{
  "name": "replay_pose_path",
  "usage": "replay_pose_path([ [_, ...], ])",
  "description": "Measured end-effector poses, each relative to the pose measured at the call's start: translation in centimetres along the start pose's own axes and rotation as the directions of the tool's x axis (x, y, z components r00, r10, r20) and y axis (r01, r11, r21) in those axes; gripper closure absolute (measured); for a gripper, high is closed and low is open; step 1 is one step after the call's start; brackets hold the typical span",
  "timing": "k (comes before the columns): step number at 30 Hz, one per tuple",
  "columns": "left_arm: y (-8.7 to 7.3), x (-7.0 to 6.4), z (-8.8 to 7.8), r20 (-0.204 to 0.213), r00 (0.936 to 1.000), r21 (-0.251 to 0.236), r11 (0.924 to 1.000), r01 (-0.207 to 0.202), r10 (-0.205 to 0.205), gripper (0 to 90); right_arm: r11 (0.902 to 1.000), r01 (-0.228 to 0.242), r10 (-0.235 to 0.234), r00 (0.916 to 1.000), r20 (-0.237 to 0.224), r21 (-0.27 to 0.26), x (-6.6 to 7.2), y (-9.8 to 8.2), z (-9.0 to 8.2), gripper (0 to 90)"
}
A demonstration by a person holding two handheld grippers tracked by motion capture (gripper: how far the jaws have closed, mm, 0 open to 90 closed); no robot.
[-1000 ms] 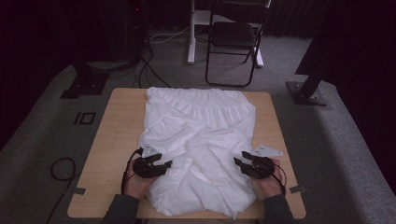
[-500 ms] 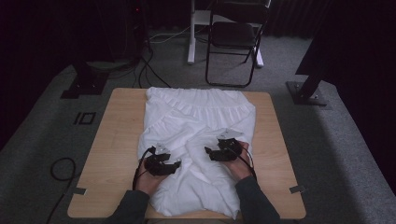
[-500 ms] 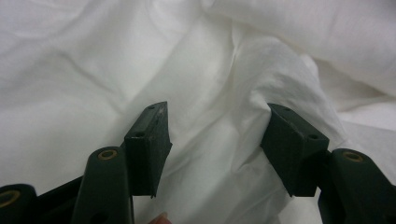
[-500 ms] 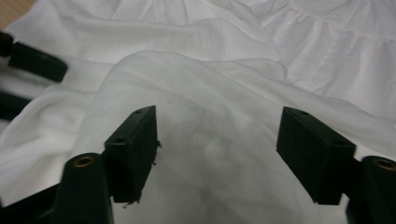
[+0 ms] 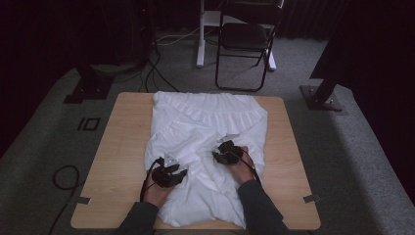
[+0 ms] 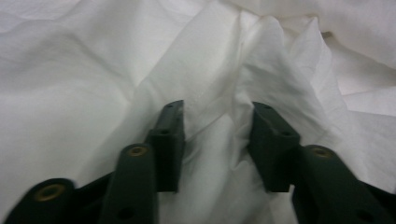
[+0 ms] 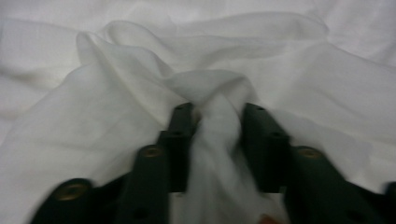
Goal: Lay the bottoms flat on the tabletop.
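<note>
High view: since a second ago our right gripper [image 5: 226, 152] has slid from the lower right edge of the white garment [image 5: 210, 122] in to its middle, and both sets of jaws have just been closing. We judge a fold is starting. The left gripper [image 5: 169, 174], lower left, straddles a ridge of cloth, jaws apart; the right pinches a bunched fold.

The white garment [image 5: 208, 132] is thin, matt cloth, soft and creased all over, with a gathered ruffled band. The bench [image 5: 122, 147] is pale, smooth wood with fine grain. Each hand-held gripper [image 6: 217, 140] looks like matt black plastic.
</note>
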State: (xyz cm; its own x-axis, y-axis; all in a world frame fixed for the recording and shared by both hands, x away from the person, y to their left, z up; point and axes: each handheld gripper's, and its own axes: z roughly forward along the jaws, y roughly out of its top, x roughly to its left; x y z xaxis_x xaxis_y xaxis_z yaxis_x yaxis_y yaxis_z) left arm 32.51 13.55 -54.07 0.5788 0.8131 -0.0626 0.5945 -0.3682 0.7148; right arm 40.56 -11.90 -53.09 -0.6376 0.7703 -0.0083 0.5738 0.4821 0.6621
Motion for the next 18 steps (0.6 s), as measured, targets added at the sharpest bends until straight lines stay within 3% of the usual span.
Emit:
replay_pose_path([
  [4,-0.1,0.4,-0.1,0.007,0.9998,-0.003,0.9998,0.019,-0.019,71.5,0.9999,-0.003,0.002,0.9987,0.052,0.015,0.0,-1.2,-1.2,81.3],
  [8,-0.2,0.4,-0.2,0.008,0.9997,-0.004,0.9997,0.022,-0.022,72.5,0.9993,-0.014,0.010,0.9912,0.132,0.034,-0.7,-2.8,-2.5,84.0],
  [10,-0.2,0.4,-0.2,0.009,0.9997,-0.007,0.9997,0.023,-0.023,72.5,0.9988,-0.040,0.035,0.9881,0.150,0.029,-1.3,-3.7,-3.3,84.8],
  [18,-0.4,0.5,-0.4,0.011,0.9996,-0.006,0.9996,0.028,-0.028,74.9,0.9914,-0.127,0.115,0.9596,0.257,0.030,-3.8,-7.3,-6.2,85.6],
])
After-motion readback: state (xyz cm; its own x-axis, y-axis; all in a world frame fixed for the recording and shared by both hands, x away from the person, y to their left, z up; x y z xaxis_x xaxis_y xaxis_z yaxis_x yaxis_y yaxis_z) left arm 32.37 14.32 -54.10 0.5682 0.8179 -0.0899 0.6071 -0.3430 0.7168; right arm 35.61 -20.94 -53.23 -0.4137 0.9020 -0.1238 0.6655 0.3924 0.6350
